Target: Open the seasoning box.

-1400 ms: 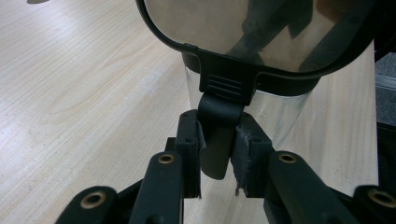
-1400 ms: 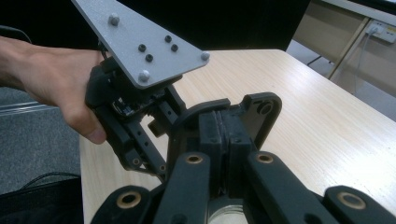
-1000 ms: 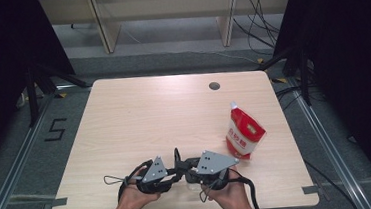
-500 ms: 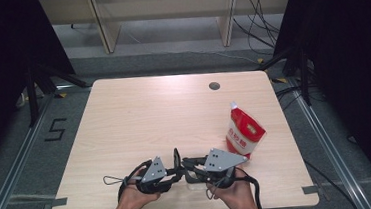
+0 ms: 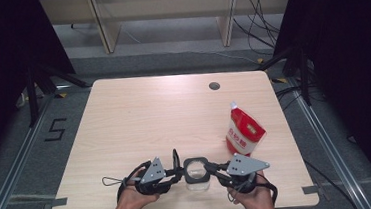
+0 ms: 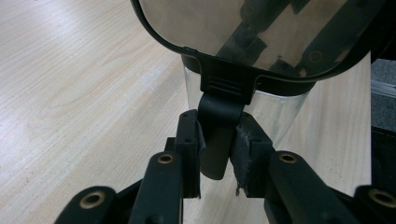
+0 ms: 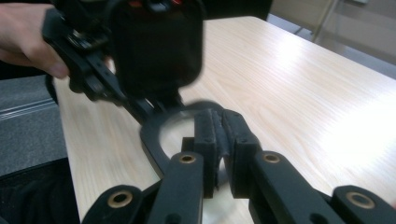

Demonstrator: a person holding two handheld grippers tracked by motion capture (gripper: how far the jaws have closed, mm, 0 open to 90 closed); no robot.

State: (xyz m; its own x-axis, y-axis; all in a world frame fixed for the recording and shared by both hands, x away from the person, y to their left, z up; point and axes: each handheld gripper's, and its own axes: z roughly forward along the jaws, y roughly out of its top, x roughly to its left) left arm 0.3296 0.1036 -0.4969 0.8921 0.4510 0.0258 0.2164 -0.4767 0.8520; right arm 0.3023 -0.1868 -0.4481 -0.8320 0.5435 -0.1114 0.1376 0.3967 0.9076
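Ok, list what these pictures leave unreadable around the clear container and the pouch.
- Container contents: too small in the high view; cut off by the top edge in the left gripper view.
- Right gripper grip on the lid rim: blurred.
- Left gripper clamps the latch.
- Red-and-white pouch print: too small.

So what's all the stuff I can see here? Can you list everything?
Container: one, clear with black lid rim and side clasps, near table edge, between the grippers.
Pouch: one, red and white, standing right of centre.
Table: one, light wood, round hole near far edge.
Floor mark "5": one, black, left of table.
Left gripper: black, clamped on a clasp.
Right gripper: black, pinching the lid rim.
Hands: two, bottom edge.
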